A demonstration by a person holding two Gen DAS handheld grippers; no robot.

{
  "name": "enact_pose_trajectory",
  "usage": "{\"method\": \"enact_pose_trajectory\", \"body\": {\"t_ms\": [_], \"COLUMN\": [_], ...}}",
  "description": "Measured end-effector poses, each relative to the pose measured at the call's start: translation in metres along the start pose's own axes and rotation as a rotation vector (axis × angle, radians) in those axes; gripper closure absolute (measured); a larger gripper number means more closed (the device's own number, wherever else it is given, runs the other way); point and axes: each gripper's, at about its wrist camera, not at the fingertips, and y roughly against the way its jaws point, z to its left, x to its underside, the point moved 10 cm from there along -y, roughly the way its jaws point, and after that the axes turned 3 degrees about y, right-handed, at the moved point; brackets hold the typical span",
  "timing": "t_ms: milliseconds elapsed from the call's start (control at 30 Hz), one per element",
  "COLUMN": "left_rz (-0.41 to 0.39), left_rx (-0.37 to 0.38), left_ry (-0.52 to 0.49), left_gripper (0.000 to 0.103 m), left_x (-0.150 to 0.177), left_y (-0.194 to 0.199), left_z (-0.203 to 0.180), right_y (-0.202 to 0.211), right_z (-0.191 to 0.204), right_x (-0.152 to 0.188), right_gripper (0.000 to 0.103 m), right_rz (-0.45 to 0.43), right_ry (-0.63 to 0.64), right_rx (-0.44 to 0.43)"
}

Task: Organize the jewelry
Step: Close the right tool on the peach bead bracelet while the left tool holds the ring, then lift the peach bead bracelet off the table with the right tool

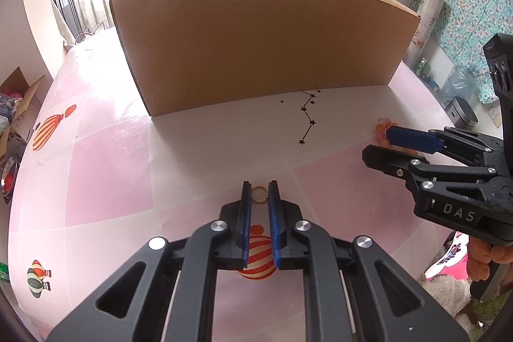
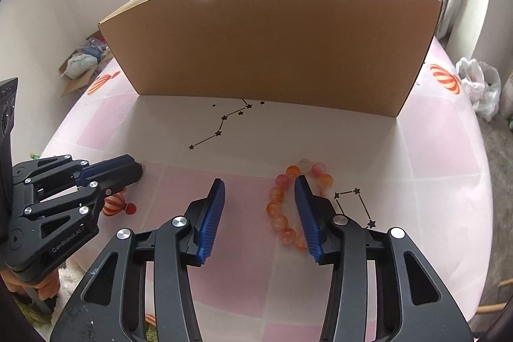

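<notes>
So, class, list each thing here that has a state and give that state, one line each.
Left hand-held gripper: shut on the gold ring.
Right hand-held gripper: open, one finger inside the bead bracelet.
Bead bracelet: flat on the table.
Cardboard box: upright, top open.

Cardboard box (image 1: 256,44): stood at back of table (image 1: 105,169), behind everything.
Ring (image 1: 259,194): lay before box, between left gripper (image 1: 259,193) fingertips.
Bead bracelet (image 2: 288,207): lay right of ring, looped around right gripper (image 2: 259,191) right finger.
</notes>
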Motion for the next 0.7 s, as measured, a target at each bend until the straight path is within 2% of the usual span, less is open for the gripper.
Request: {"method": "enact_pose_trajectory", "body": {"t_ms": [133,200,367,567,700], "left_rz": [0.000,0.000,-0.002,-0.003,-0.007], "left_rx": [0.005,0.008,0.007,-0.004,-0.011], "left_ry": [0.005,0.009,0.010,0.009,0.006], "left_gripper": [0.093,0.093,0.093,0.093,0.093], "left_x": [0.000,0.000,0.001,-0.001,-0.001], "left_y": [0.001,0.001,0.003,0.005,0.004], "left_z": [0.002,0.002,0.005,0.007,0.005], "right_y": [0.000,0.002,0.004,0.017,0.032], "right_z": [-0.011,-0.020,-0.043,-0.054,-0.059], "right_x": [-0.002,-0.002,0.003,0.005,-0.002], "right_gripper": [0.084,0.095,0.096,0.096,0.096], "right_rz": [0.000,0.006,0.022,0.000,-0.041], "right_ry": [-0.033,-0.093,-0.326,-0.478,-0.532], "right_rx": [0.027,-0.007,-0.233,-0.425,-0.517]}}
